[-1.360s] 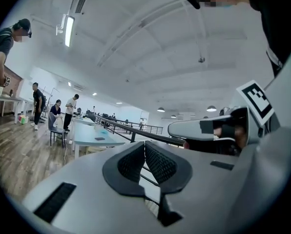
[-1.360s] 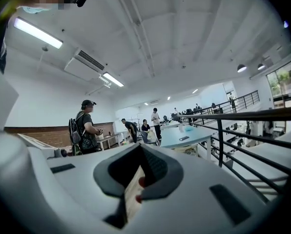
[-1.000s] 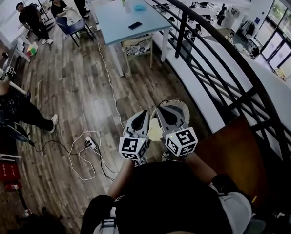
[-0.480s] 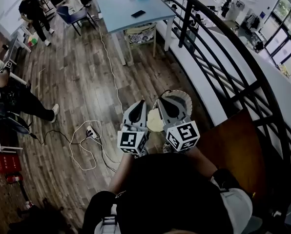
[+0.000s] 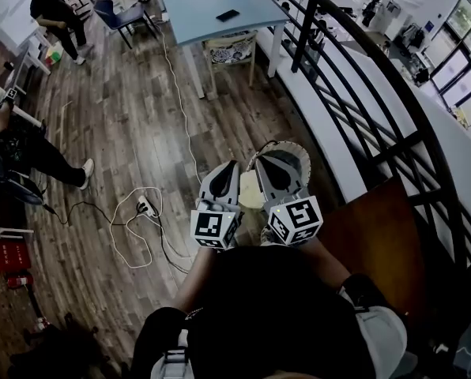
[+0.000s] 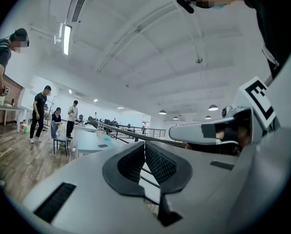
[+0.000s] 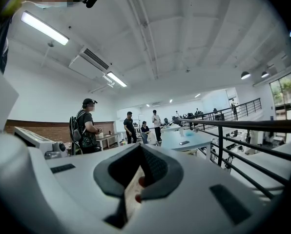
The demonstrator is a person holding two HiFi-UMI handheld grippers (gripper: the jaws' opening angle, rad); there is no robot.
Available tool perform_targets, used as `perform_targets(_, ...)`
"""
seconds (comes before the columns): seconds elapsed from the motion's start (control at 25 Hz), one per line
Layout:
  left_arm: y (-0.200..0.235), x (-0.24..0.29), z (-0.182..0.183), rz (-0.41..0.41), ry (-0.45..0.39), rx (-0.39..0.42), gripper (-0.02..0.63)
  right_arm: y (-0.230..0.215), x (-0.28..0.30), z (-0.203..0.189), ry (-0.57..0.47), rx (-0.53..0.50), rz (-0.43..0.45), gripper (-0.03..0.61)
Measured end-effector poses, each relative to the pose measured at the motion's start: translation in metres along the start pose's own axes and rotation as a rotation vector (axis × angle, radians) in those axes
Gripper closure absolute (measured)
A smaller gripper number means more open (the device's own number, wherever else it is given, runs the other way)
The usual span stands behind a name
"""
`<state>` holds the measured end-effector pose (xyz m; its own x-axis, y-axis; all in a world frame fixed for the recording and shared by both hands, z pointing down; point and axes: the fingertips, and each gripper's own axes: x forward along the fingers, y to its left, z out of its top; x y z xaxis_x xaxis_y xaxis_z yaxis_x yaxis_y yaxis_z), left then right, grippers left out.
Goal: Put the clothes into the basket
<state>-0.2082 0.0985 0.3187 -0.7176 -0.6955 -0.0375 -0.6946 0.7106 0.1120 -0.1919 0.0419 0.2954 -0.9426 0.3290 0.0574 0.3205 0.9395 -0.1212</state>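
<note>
Head view, looking steeply down: two hand-held tools are held level, side by side, close before the person's chest.

Left claw (image 5: 229, 181): pads pressed together, nothing between them.

Right claw (image 5: 276, 174): likewise pressed together and empty.

Basket (image 5: 297, 151): woven, with a scalloped rim. It stands on the wooden floor (image 5: 117, 133) directly beneath the right claw and is mostly hidden by it.

Pale cloth (image 5: 250, 189): visible in the gap between the two tools, apparently inside the basket's rim. How much of it lies there cannot be told.

Right gripper view: a red-spotted fabric (image 7: 131, 189) shows through the slot behind the pads.

Background: a white cable (image 5: 133, 227) loops over the floor at left. A blue counter (image 5: 212, 10) stands farther off, and a black railing (image 5: 354, 77) curves along the right.
</note>
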Motion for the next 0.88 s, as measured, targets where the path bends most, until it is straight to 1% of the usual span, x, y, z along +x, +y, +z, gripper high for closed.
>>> perform_targets(0.36,-0.0046,-0.001,0.0021,-0.016,-0.003,0.017,0.6,-0.001,-0.0033,0.001,-0.004,-0.009,-0.009,0.569)
perform_targets(0.88,-0.0044,0.0003,0.0023,-0.018,0.006,0.006,0.6,-0.0012,-0.0026,0.004,0.005,-0.013,-0.013,0.569)
